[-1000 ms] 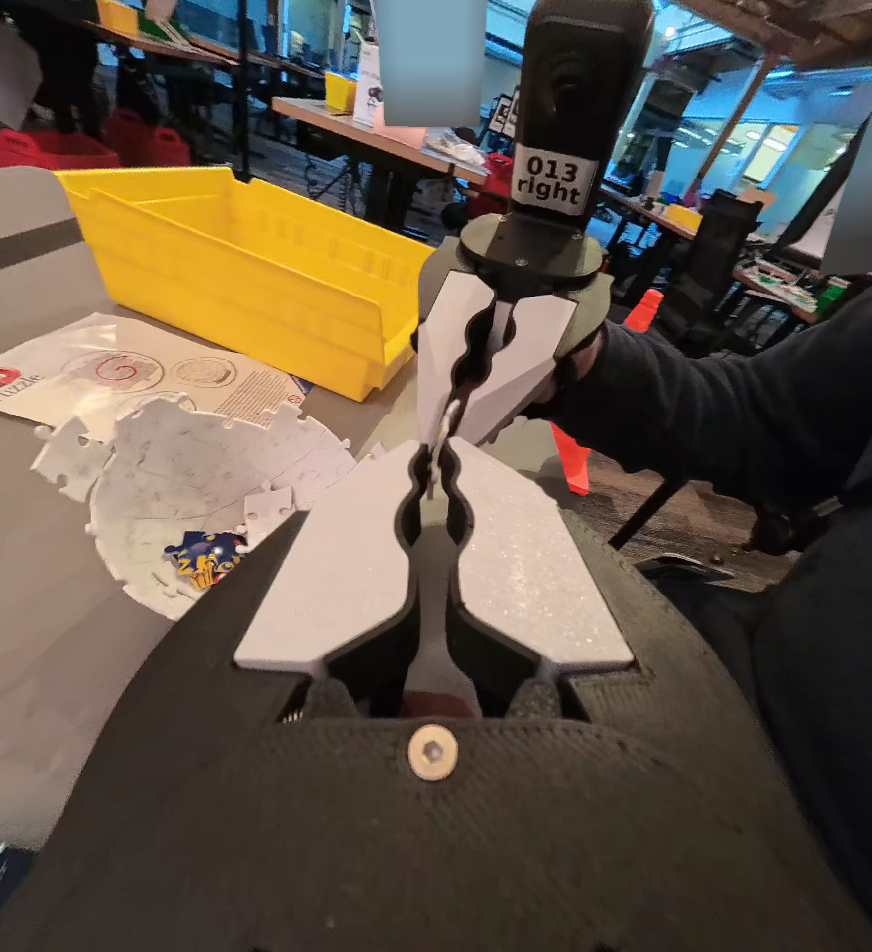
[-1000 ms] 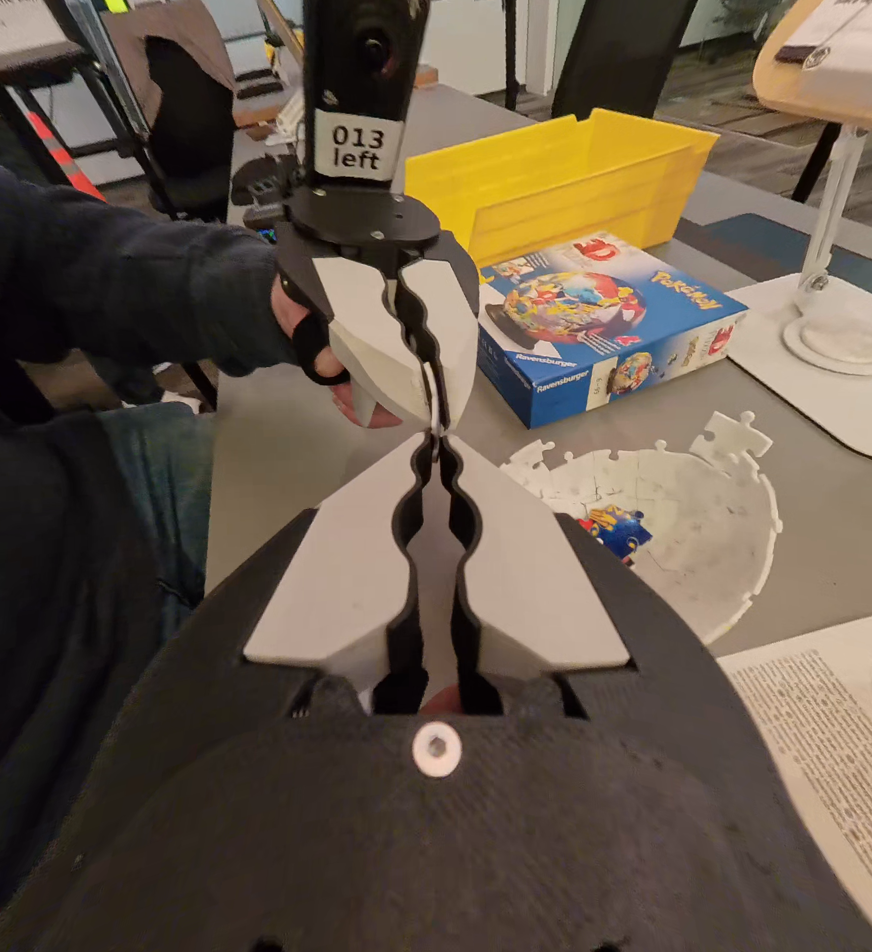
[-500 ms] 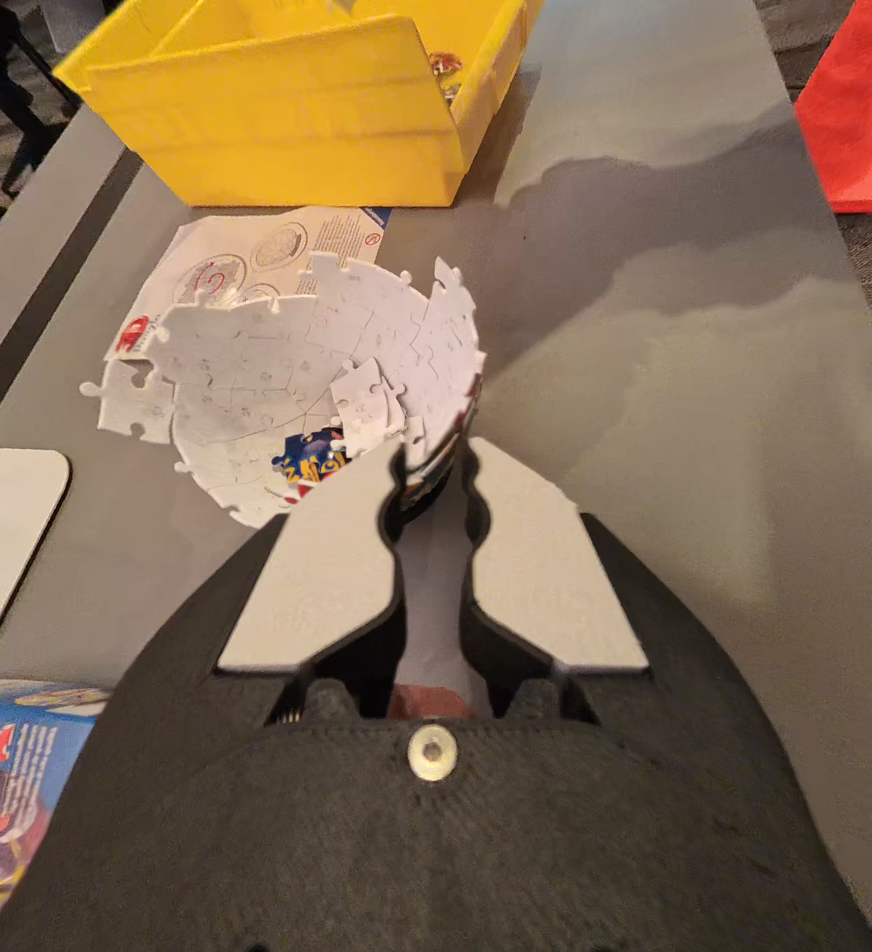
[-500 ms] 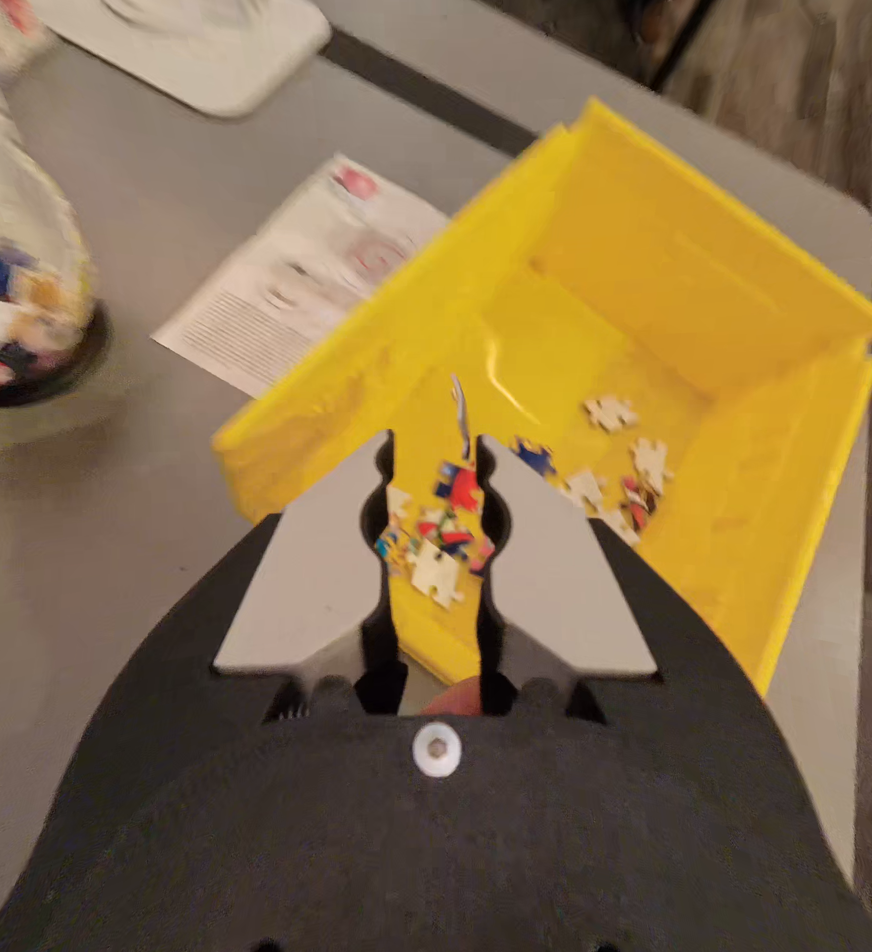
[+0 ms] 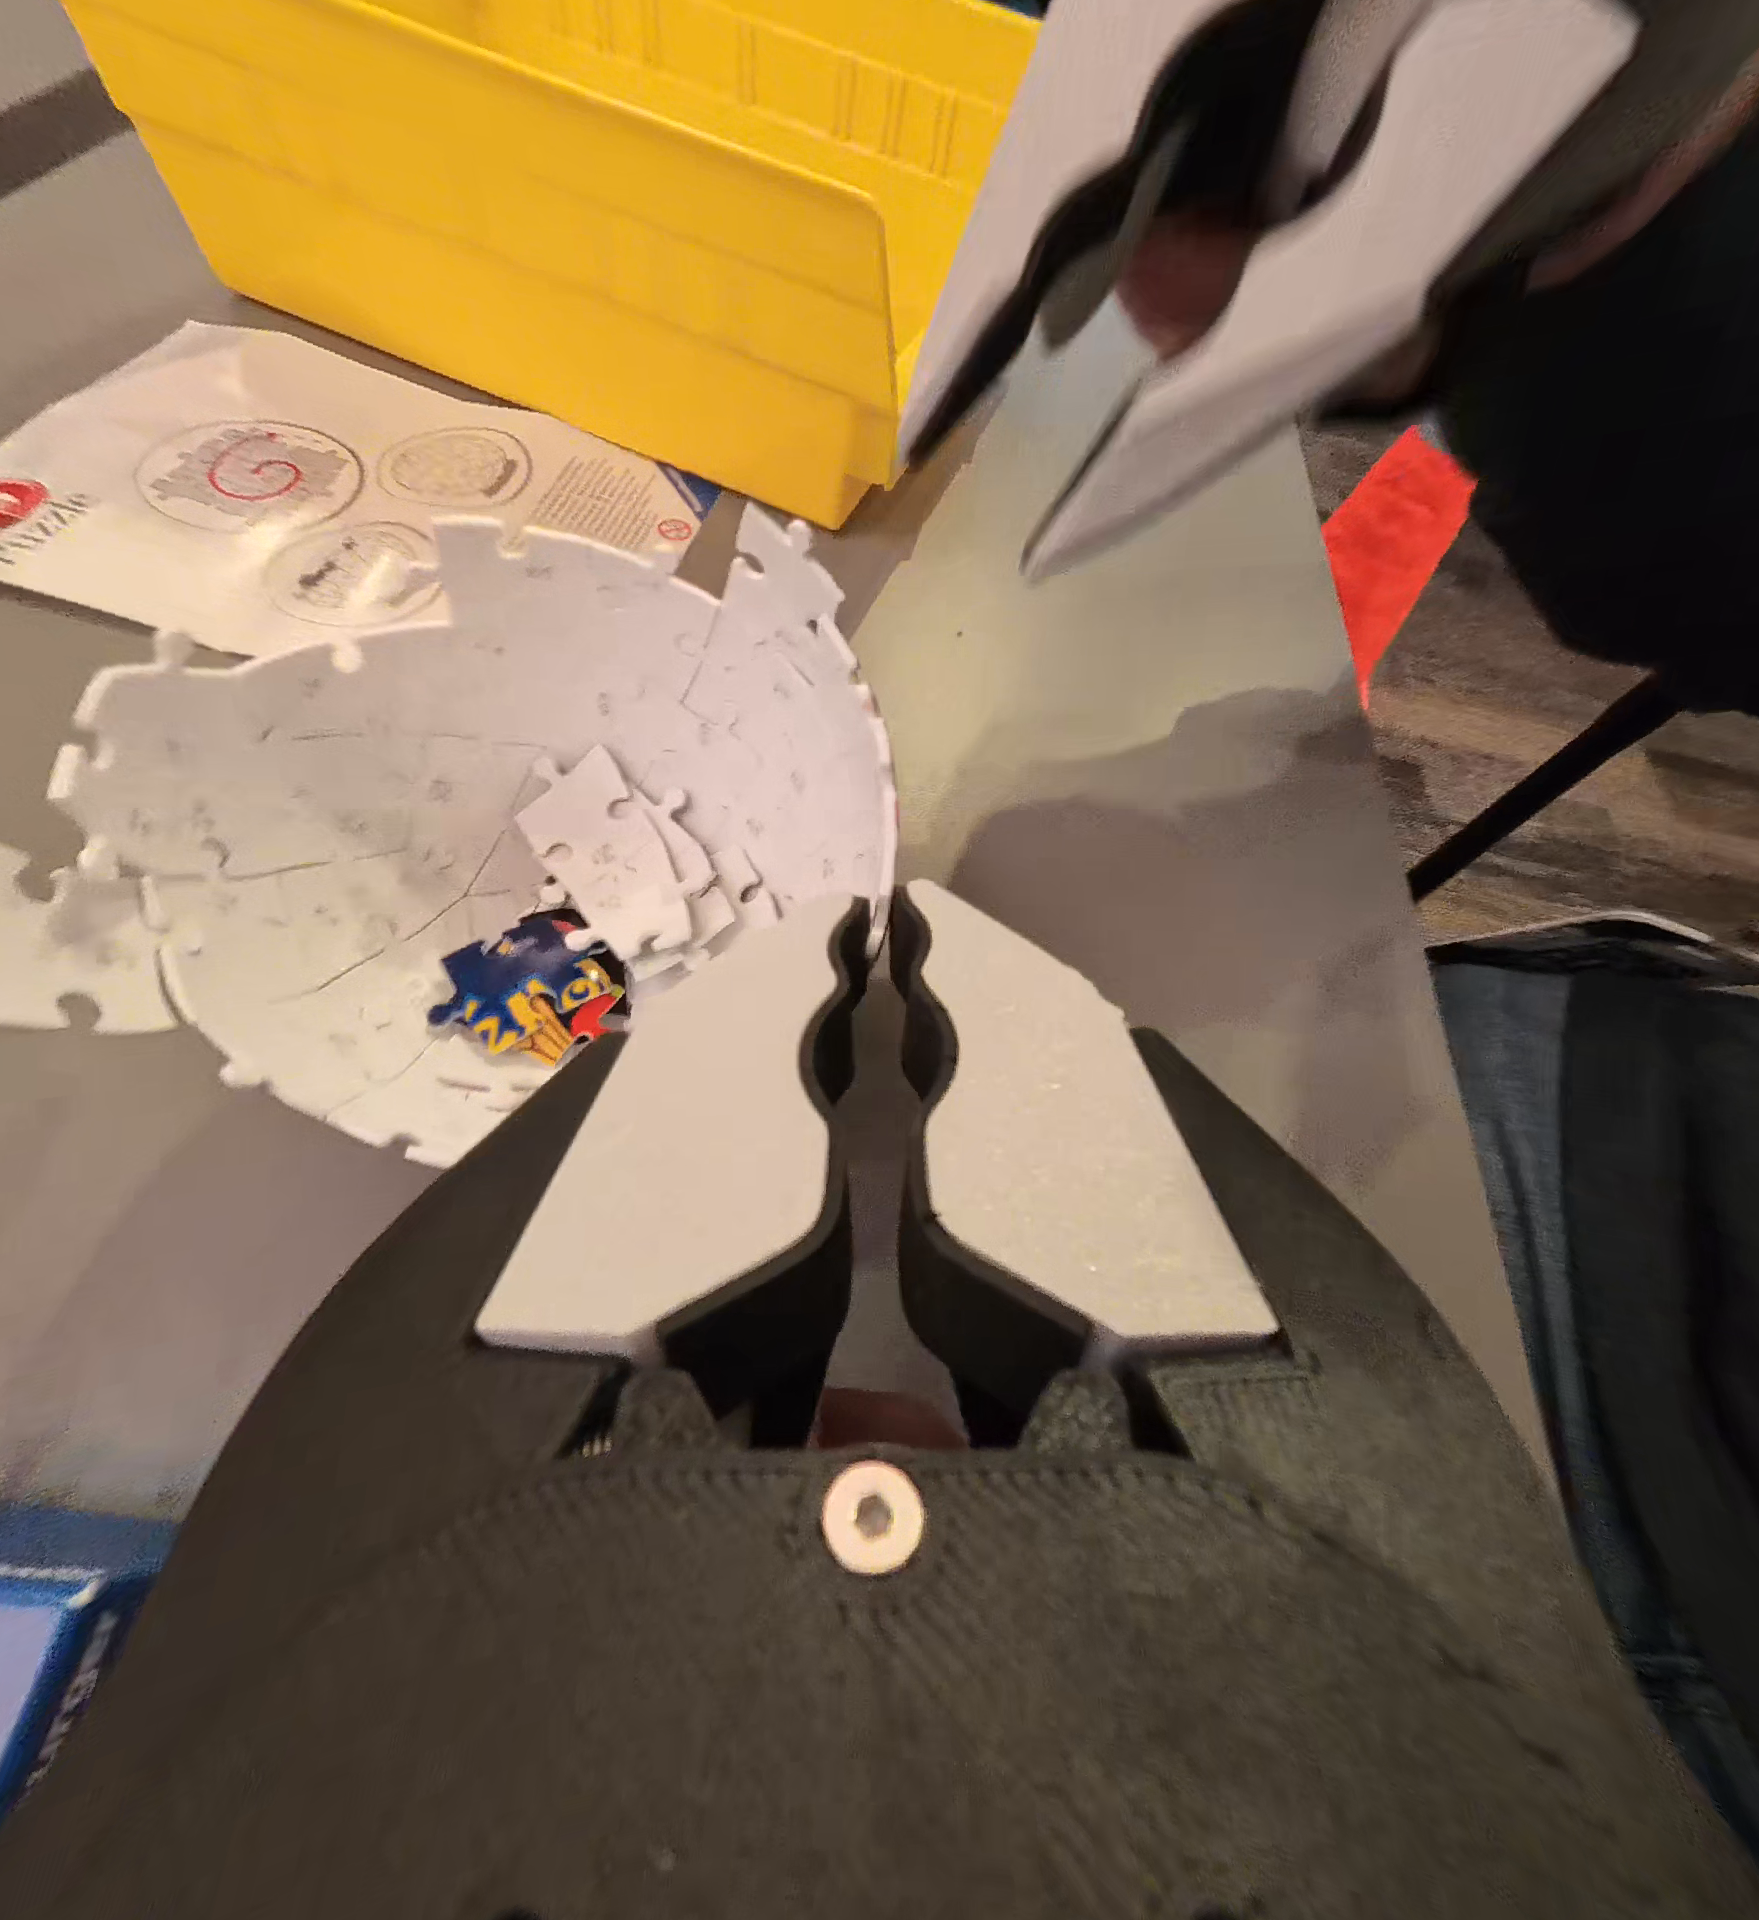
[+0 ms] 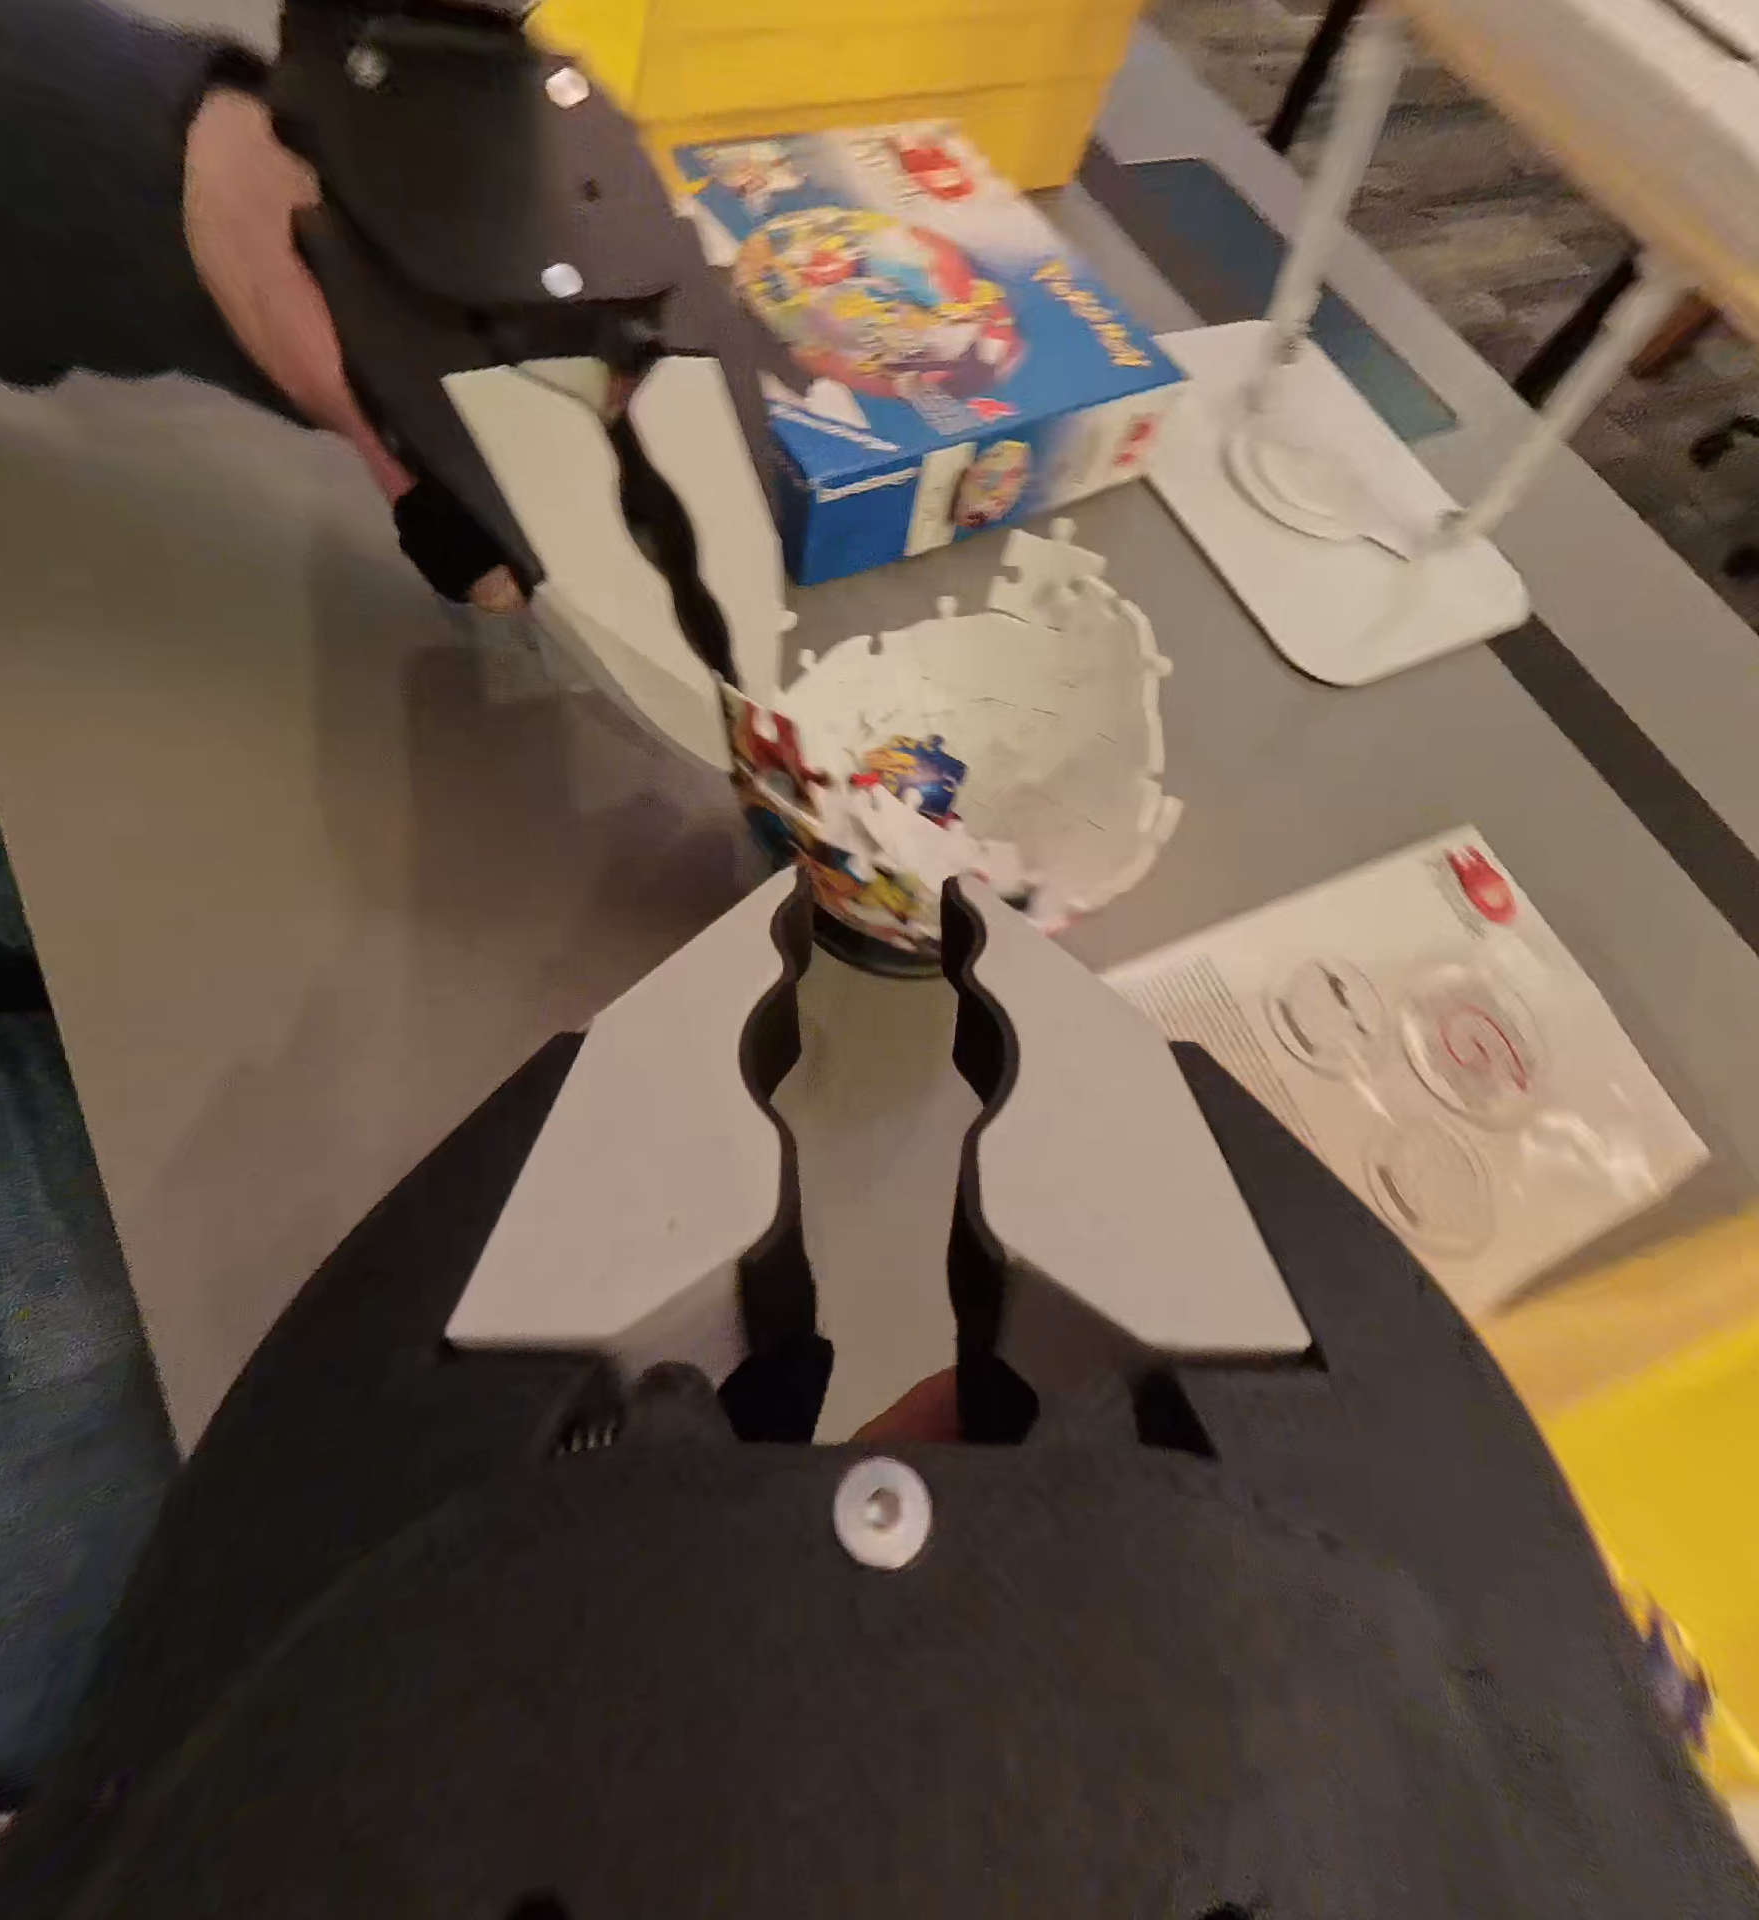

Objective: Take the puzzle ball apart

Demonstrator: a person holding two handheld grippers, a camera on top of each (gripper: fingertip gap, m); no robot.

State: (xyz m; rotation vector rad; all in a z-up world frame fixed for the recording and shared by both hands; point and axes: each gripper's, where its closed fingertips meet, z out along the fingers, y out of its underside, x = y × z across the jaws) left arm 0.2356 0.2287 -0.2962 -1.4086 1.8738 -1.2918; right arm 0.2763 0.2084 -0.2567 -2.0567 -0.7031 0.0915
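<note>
The puzzle ball (image 5: 418,790) is an open half shell, white inside, standing on the grey table (image 5: 1114,748). A loose coloured piece (image 5: 532,997) lies in its bottom. My left gripper (image 5: 880,920) is shut on the shell's near rim. In the right wrist view the left gripper (image 6: 729,717) pinches the coloured rim of the puzzle ball (image 6: 1041,727). My right gripper (image 6: 875,899) is open and empty, just in front of the shell's outer wall. It also shows blurred in the left wrist view (image 5: 979,509), above and to the right of the shell.
A yellow bin (image 5: 542,208) stands behind the shell, with an instruction sheet (image 5: 262,488) between them. The blue puzzle box (image 6: 958,343) and a white lamp base (image 6: 1353,520) lie beyond the shell. The table's edge and an orange cone (image 5: 1394,540) are on the right. Left tips to right tips: about 7 centimeters.
My right gripper has come back from over the yellow bin, where a piece was dropping, to the shell. My left gripper has closed on the shell's rim.
</note>
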